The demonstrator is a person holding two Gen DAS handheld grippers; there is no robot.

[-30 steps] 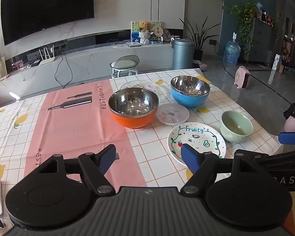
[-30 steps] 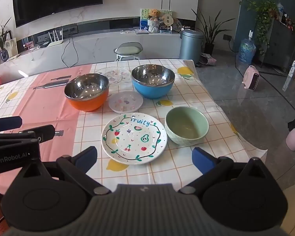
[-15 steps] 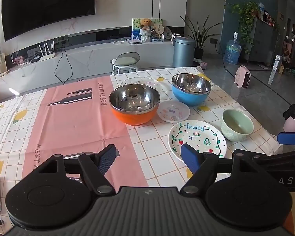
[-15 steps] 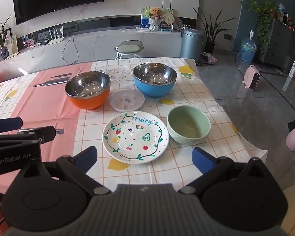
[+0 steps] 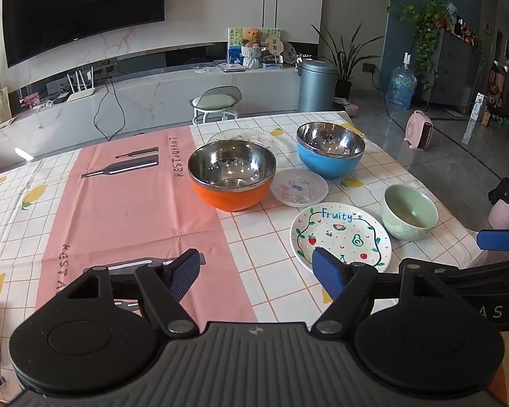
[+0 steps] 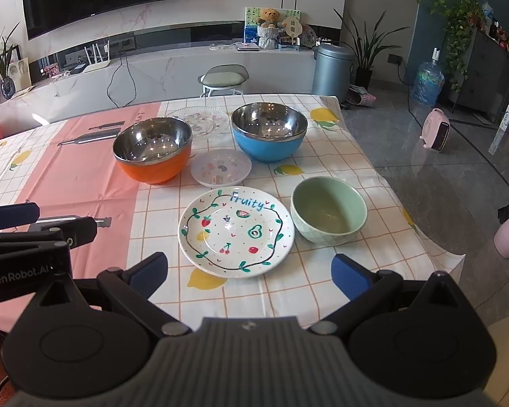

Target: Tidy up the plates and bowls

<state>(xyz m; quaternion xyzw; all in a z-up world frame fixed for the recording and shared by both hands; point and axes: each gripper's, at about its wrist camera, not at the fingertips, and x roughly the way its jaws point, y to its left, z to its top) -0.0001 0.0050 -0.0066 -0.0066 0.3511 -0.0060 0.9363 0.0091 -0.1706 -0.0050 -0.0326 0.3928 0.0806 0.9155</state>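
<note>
On the table stand an orange steel-lined bowl (image 5: pixel 232 178) (image 6: pixel 152 154), a blue steel-lined bowl (image 5: pixel 330 149) (image 6: pixel 268 131), a green bowl (image 5: pixel 410 211) (image 6: pixel 328 213), a white "Fruity" plate (image 5: pixel 341 237) (image 6: pixel 236 232), a small pale plate (image 5: pixel 299 187) (image 6: pixel 221 167) and a clear glass plate (image 5: pixel 242 135) (image 6: pixel 198 118) at the back. My left gripper (image 5: pixel 256 273) is open and empty over the near table, left of the Fruity plate. My right gripper (image 6: pixel 249 273) is open and empty at the plate's near edge.
A pink runner (image 5: pixel 118 203) covers the table's left part. The table's right edge (image 6: pixel 407 203) drops to a grey floor. A stool (image 5: pixel 217 101) stands behind the table. The left gripper shows at the left of the right wrist view (image 6: pixel 34 230).
Both grippers have drawn back and risen slightly; the dishes sit a little farther off in both views. Nothing on the table has moved.
</note>
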